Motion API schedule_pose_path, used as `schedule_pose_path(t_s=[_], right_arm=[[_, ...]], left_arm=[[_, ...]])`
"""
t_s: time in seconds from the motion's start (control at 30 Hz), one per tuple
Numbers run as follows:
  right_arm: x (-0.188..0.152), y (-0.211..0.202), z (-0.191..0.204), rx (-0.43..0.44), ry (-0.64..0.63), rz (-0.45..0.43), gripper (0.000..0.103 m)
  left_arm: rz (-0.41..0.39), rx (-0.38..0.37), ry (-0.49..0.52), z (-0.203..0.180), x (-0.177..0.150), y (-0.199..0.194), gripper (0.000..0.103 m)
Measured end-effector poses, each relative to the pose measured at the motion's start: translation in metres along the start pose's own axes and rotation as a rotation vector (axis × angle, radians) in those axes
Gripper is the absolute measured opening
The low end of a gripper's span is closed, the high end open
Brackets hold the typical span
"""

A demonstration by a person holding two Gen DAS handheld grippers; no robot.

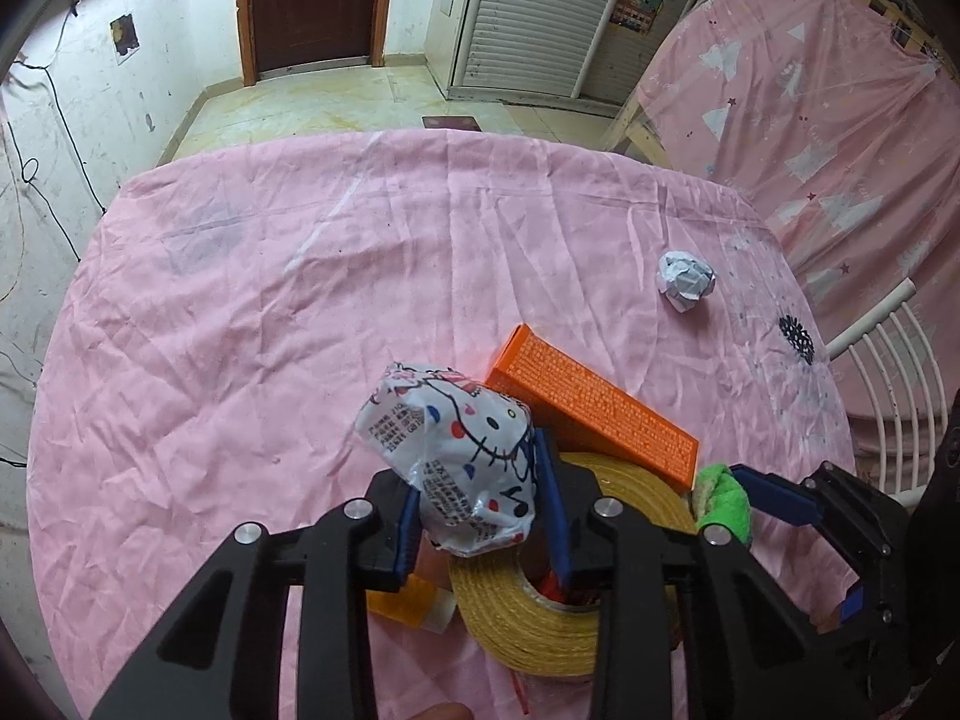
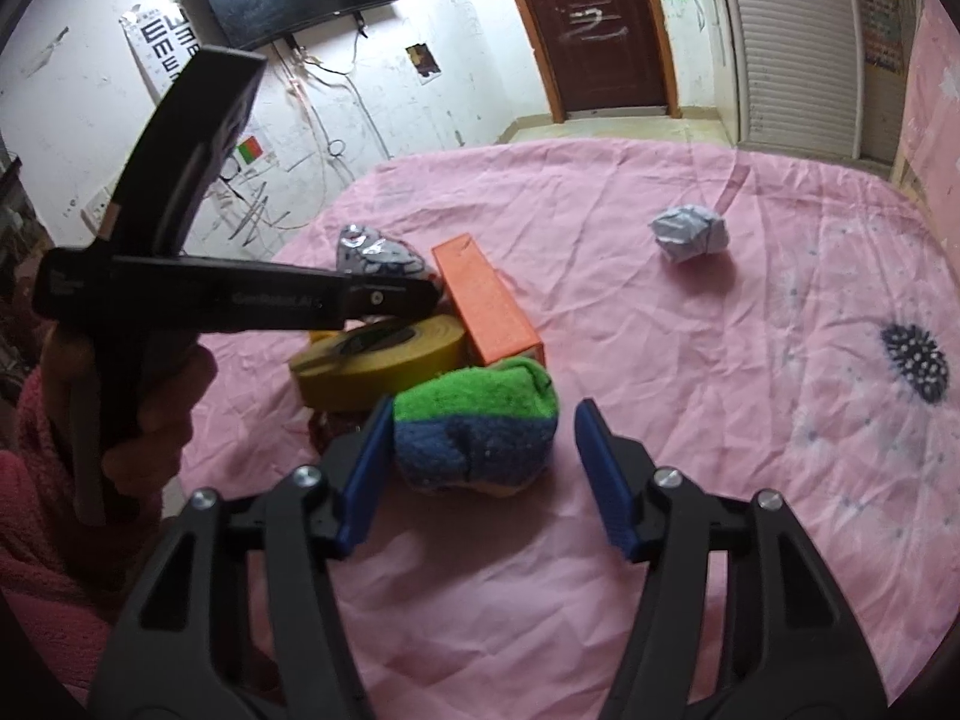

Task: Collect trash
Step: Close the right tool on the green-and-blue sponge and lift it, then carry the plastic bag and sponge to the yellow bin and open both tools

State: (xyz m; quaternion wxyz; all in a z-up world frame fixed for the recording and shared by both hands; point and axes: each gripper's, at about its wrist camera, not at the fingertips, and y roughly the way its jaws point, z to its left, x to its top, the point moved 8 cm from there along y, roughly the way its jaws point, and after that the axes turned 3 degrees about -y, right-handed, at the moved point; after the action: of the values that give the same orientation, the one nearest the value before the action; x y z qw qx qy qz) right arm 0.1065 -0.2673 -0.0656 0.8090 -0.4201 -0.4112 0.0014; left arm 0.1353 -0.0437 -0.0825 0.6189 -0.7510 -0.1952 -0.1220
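Observation:
My left gripper is shut on a crumpled white cartoon-print wrapper and holds it above a yellow tape roll. The wrapper also shows in the right wrist view. My right gripper is open, its jaws either side of a green and blue rolled sock on the pink tablecloth; the sock also shows in the left wrist view. A crumpled paper ball lies farther off to the right. An orange box lies beside the tape roll.
A small orange and clear item lies under the left gripper. A white chair stands at the table's right edge. A pink curtain hangs at the right. The tablecloth stretches to the left and far side.

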Motion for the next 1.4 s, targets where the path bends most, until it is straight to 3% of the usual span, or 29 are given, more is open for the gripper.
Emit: schedule_pose_path(t_s=[0.03, 0.2, 0.8, 1.4], right_arm=[[-0.001, 0.001, 0.001, 0.008, -0.002, 0.002, 0.04], [-0.001, 0.004, 0.005, -0.011, -0.022, -0.002, 0.027], [0.011, -0.066, -0.014, -0.185, -0.06, -0.132, 0.027], [-0.022, -0.151, -0.098, -0.384, 0.064, -0.235, 0.027]], left_arm=[[0.0, -0.001, -0.002, 0.001, 0.0, 0.0, 0.026], [-0.012, 0.014, 0.006, 0.001, 0.0, -0.004, 0.026], [-0.159, 0.027, 0.083, -0.045, 0.012, -0.066, 0.025], [-0.167, -0.026, 0.235, -0.16, -0.004, -0.071, 0.025]])
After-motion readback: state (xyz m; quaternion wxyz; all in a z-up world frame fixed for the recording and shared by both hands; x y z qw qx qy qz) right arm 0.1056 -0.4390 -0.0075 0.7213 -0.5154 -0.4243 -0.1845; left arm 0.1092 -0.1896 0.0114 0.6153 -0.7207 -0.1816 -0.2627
